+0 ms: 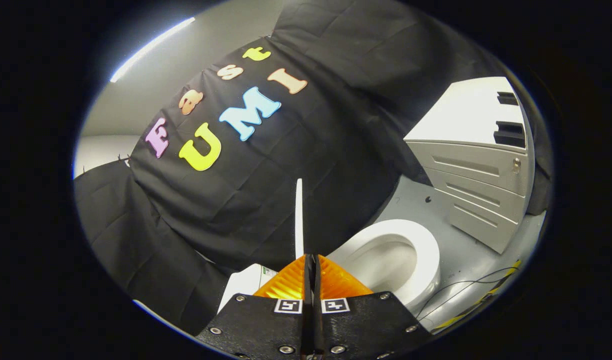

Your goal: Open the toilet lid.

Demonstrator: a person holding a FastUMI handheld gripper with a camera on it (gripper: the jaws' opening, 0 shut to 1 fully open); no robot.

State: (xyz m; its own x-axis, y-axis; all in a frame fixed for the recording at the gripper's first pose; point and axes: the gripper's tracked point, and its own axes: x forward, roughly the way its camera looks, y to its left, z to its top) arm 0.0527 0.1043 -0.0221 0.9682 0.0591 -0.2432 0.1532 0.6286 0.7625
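Gripper view: gripper [310, 260] jaws pinched on the toilet lid [299, 220], seen edge-on and raised at lower centre. Open bowl [426, 250] sits lower right. Best to keep the pinch firm, ease the lid back until it rests, then release.

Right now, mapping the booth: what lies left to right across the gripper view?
Toilet tank → lid, upright and edge-on, pinched in the shut jaws of the gripper → toilet bowl → drawer cabinet.
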